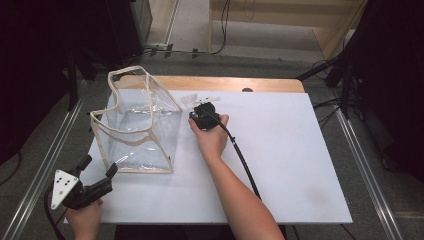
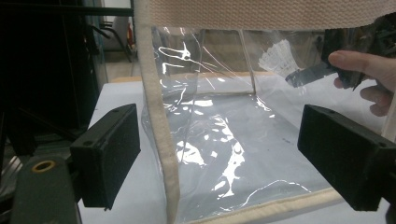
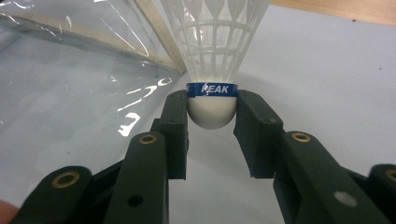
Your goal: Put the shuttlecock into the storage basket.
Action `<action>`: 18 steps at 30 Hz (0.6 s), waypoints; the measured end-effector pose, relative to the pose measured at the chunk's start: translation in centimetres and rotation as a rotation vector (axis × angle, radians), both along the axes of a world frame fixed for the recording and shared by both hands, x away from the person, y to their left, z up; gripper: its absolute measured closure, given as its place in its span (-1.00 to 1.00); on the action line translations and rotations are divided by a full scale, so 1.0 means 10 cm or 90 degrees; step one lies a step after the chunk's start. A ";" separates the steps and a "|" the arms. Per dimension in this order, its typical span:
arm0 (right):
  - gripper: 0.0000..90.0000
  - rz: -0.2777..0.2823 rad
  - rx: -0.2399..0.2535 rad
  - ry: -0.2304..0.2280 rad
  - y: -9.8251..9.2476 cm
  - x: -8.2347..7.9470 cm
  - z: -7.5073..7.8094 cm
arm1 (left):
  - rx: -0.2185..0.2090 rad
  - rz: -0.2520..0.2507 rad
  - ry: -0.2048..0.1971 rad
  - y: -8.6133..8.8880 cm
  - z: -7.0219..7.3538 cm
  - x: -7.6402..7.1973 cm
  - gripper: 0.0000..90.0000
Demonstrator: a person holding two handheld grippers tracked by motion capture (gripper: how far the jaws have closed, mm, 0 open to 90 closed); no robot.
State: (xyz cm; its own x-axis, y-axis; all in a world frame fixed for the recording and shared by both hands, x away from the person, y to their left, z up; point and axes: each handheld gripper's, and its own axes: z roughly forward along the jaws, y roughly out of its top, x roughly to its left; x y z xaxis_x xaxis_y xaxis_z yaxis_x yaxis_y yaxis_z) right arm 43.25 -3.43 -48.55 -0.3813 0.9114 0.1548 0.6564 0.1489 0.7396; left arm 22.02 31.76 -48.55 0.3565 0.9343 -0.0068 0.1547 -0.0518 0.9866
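White table (image 1: 280,165), clear bag (image 1: 137,125) on it

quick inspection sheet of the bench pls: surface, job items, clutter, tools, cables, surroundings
Surface: white board on a wooden table; faint smudge near its right front.
Job's things: clear plastic bag with cream trim, standing open at the board's left; white shuttlecock with a blue band, beside the bag.
Clutter: nothing seen.
Tools: right tool shut on the shuttlecock's rounded cap, next to the bag's right side. Left tool open at the board's front left corner, jaws either side of the bag's near trimmed edge, not touching it.
Cables: black cable runs from the right tool along the forearm; more cables on the floor behind and to the right.
Surroundings: grey carpet, metal rails along both sides, dark equipment at left and right.
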 end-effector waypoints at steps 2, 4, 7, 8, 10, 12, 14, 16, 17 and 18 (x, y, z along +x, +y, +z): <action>0.40 0.001 0.002 -0.005 -0.02 -0.01 0.03 | 0.000 0.000 0.000 0.00 0.00 0.00 -0.70; 0.40 0.006 0.005 -0.012 -0.04 -0.02 0.06 | 0.000 0.000 0.000 0.00 0.00 0.00 -0.69; 0.40 0.008 0.011 -0.019 -0.06 -0.04 0.11 | 0.001 0.000 0.000 -0.01 0.00 0.00 -0.70; 0.40 0.011 0.011 -0.023 -0.07 -0.04 0.12 | 0.001 0.001 0.000 -0.01 0.00 0.00 -0.70; 0.40 0.014 0.014 -0.029 -0.09 -0.05 0.15 | 0.002 0.001 0.001 -0.01 0.00 0.00 -0.70; 0.40 0.014 0.017 -0.033 -0.10 -0.06 0.17 | 0.002 0.001 0.001 -0.01 0.00 0.00 -0.70; 0.40 0.014 0.023 -0.038 -0.10 -0.07 0.19 | 0.003 0.001 0.001 -0.01 0.00 0.00 -0.70; 0.40 0.016 0.023 -0.044 -0.11 -0.08 0.21 | 0.003 0.001 0.001 -0.01 0.00 0.00 -0.70; 0.40 0.016 0.024 -0.045 -0.11 -0.08 0.22 | 0.003 0.001 0.001 -0.01 0.00 0.00 -0.70; 0.40 0.018 0.025 -0.046 -0.12 -0.09 0.23 | 0.003 0.001 0.001 -0.01 0.00 0.00 -0.69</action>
